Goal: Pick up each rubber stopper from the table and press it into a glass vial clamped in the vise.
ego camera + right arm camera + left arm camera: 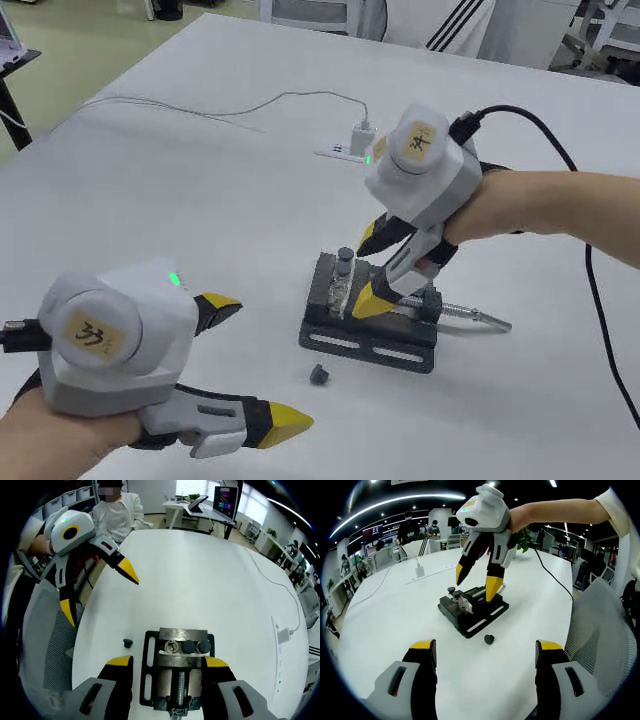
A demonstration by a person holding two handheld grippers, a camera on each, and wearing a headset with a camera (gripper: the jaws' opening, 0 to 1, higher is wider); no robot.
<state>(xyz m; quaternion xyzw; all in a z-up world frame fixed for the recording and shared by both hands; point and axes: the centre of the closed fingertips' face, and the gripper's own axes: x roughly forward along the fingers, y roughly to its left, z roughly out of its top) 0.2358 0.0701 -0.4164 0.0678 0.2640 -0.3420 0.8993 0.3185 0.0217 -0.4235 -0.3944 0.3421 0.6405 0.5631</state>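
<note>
Head view, nearest first: the left gripper hovers over the white table, jaws wide apart and empty. A loose rubber stopper lies just in front of the vise. The right gripper, jaws spread, hangs just beside the clamped glass vial. Farther off sits a white charger with its cable. Office desks stand beyond.

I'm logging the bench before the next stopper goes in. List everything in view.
table: one, white, under everything.
vise: one, black, mid-table.
vials: three seem clamped in the vise, clear glass; two look capped in dark rubber, one open.
loose stopper: one, dark grey, on the table beside the vise.
power strip: one, white, far side, with a white cable.
left gripper: grey, yellow tips, open, near side.
right gripper: grey, yellow tips, open, over the vise.
</note>
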